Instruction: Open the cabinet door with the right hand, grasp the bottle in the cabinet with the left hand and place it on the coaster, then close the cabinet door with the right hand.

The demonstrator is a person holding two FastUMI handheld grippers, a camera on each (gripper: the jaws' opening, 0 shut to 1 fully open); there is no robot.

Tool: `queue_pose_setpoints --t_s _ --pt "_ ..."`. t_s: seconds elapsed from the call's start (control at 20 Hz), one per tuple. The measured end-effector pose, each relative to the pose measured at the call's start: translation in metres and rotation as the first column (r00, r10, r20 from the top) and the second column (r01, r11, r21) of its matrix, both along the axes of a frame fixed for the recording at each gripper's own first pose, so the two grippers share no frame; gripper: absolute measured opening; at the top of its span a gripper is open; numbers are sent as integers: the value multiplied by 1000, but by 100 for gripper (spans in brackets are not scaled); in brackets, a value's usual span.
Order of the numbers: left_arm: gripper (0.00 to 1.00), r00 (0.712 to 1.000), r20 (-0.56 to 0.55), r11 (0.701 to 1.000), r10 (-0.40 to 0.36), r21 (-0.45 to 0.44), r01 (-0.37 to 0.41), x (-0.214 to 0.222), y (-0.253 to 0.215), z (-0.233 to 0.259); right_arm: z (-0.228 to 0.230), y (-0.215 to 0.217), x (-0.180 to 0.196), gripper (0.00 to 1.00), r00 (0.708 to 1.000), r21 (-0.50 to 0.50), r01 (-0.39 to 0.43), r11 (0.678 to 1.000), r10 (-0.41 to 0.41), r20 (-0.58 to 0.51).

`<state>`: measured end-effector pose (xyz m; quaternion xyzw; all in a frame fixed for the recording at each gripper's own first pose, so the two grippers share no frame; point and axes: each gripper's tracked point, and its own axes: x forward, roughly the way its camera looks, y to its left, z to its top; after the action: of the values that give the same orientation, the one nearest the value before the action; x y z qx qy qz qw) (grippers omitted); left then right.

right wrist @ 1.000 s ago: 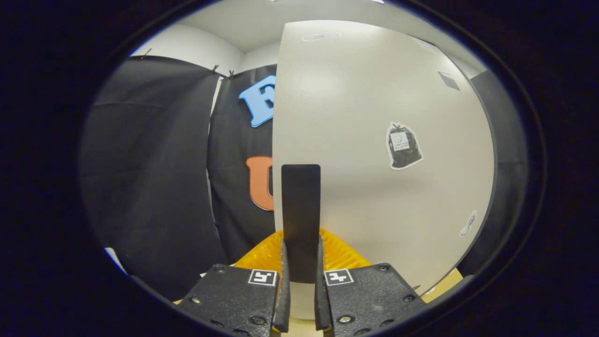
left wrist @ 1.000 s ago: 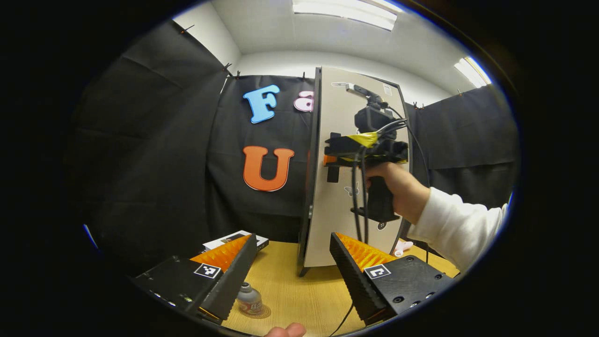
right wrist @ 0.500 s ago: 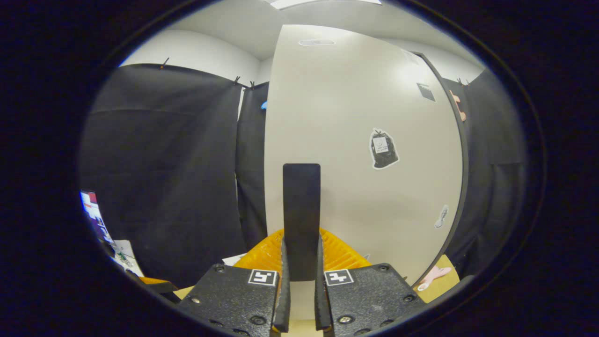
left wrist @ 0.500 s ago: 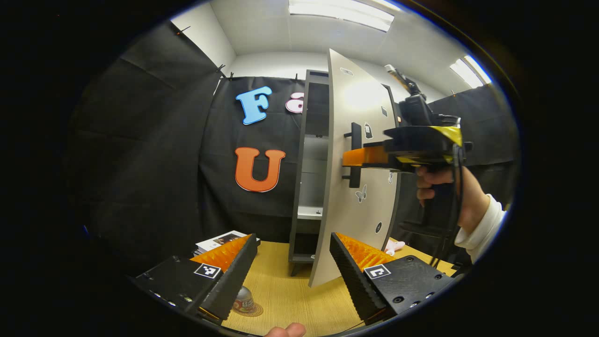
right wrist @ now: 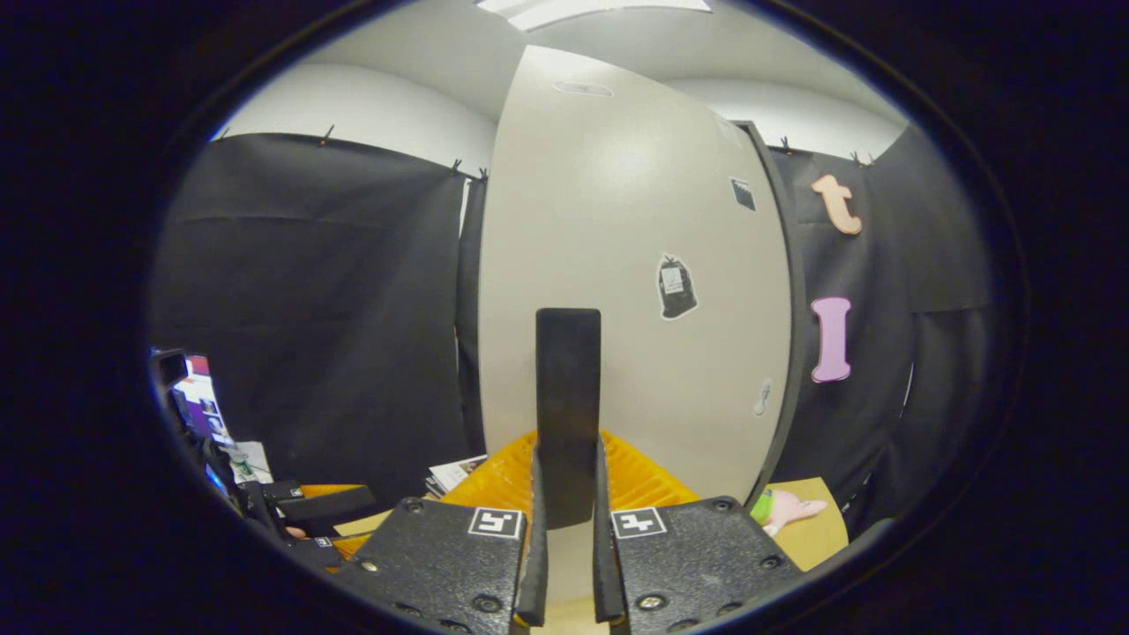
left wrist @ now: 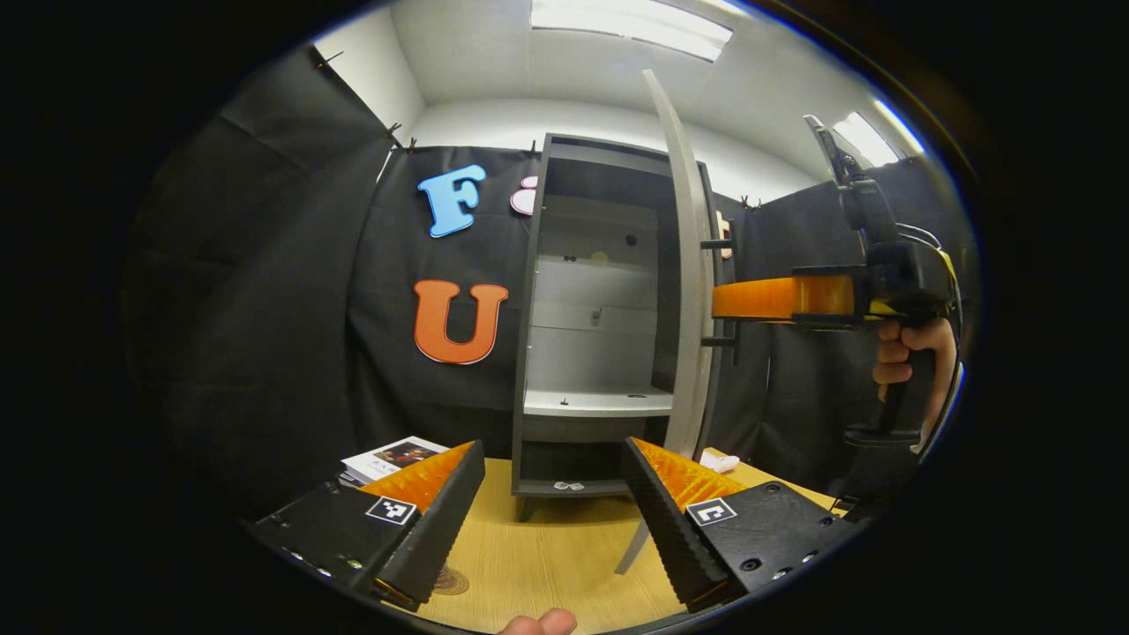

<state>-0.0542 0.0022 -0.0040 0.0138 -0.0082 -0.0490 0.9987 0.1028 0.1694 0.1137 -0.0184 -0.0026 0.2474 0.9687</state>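
Gripping the door handle (right wrist: 568, 414) between both fingers, the right gripper (right wrist: 568, 564) holds the cabinet door (right wrist: 617, 291) swung wide, edge-on. Left gripper (left wrist: 554, 511) fingers stand apart, empty, facing open shelves; coaster (left wrist: 450, 580) beside the left finger. Sticker text unreadable.

Cabinet (left wrist: 600, 353) on table (left wrist: 547, 556), door (left wrist: 692, 265) at its right, booklet (left wrist: 392, 456) left, coaster (left wrist: 450, 580) in front

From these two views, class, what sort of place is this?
Probably a recording booth, not a home: black cloth walls, a small grey cabinet standing on a light wooden table, and office ceiling lights overhead.
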Motion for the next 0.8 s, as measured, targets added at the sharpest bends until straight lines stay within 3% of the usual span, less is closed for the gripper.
queue_pose_setpoints --t_s 0.45,0.8 --pt "95 999 -11 999 -47 8 47 6 -27 -5 1 -58 -18 23 992 -3 127 992 -127 11" --pt "95 997 -11 997 -73 11 74 12 -43 -8 1 -96 -21 17 982 1 190 982 -190 17"
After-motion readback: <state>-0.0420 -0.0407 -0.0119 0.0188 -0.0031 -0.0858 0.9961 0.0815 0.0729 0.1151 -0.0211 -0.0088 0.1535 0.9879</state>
